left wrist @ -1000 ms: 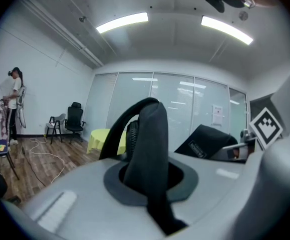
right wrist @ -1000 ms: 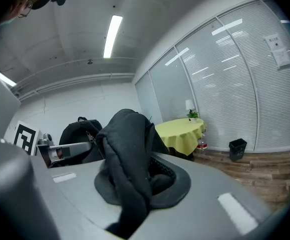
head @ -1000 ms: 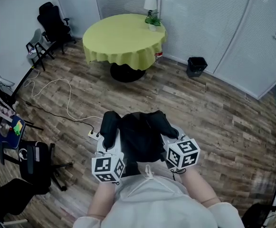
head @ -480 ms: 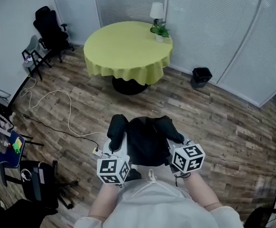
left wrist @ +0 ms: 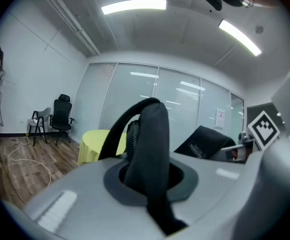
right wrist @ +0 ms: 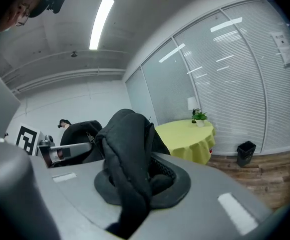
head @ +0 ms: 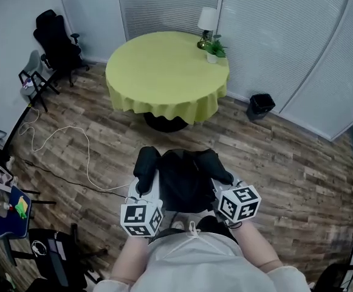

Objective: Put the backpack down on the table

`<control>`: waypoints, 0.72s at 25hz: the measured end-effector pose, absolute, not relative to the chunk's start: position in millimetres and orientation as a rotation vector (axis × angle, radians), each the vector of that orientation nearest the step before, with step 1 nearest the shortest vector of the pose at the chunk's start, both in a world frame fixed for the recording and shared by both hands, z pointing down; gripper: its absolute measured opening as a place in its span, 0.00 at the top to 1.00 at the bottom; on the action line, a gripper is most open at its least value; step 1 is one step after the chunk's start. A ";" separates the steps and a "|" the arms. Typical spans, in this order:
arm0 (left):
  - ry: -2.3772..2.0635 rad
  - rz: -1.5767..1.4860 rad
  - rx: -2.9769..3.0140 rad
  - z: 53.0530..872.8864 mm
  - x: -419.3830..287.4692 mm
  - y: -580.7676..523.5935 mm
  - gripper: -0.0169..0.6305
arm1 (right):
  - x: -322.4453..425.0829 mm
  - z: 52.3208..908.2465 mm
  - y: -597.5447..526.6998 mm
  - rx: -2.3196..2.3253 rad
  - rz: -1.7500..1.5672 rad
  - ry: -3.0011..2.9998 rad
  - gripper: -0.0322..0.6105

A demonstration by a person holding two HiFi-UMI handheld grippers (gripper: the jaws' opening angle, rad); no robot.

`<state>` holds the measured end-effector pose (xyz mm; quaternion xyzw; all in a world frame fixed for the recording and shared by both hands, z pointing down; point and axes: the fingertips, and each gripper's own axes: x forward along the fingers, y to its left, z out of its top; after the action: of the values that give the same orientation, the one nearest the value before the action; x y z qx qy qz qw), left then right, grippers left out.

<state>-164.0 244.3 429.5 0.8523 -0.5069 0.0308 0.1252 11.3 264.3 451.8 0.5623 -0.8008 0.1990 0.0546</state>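
Clamping a strap (left wrist: pixel 152 149) apiece, the fingers (left wrist: pixel 116 189) flank the backpack (head: pixel 185 178).

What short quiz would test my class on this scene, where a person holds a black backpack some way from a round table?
1. True or false: the black fabric backpack already rests on the round table with the yellow-green cloth.
2. What do the left tongs and right tongs clamp? A the backpack's padded black shoulder straps; B a chair leg; C nothing.
3. Name the two things standing near the table's far right edge.
Key: 1 false, it hangs above the wooden floor; 2 A; 3 a white-shaded lamp and a small green potted plant.
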 end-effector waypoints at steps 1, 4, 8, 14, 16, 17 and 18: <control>-1.475 0.091 2.475 431.4 -167.1 234.9 0.94 | 8.2 453.4 254.4 1.701 0.609 -2.429 0.90; -1.479 0.100 2.451 440.2 -173.5 208.2 0.93 | 1.2 461.7 225.2 1.667 0.625 -2.429 0.90; -1.500 0.103 2.415 453.3 -175.3 170.7 0.94 | -0.2 474.8 183.6 1.622 0.639 -2.437 0.90; -1.578 0.082 2.351 461.6 -166.2 89.6 0.94 | 9.3 483.4 91.6 1.530 0.631 -2.483 0.90; -1.604 0.076 2.330 458.1 -157.1 53.2 0.94 | 19.2 480.3 50.1 1.498 0.643 -2.503 0.90; -1.620 0.071 2.317 455.5 -151.7 34.0 0.94 | 25.2 477.8 28.5 1.484 0.647 -2.512 0.90; -1.640 0.064 2.302 452.4 -146.2 14.8 0.93 | 31.7 474.5 7.1 1.471 0.648 -2.522 0.90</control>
<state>-146.2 14.8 452.4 0.8042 -0.5730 0.0222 0.1566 31.7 7.1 474.5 0.4903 -0.8410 0.2160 0.0753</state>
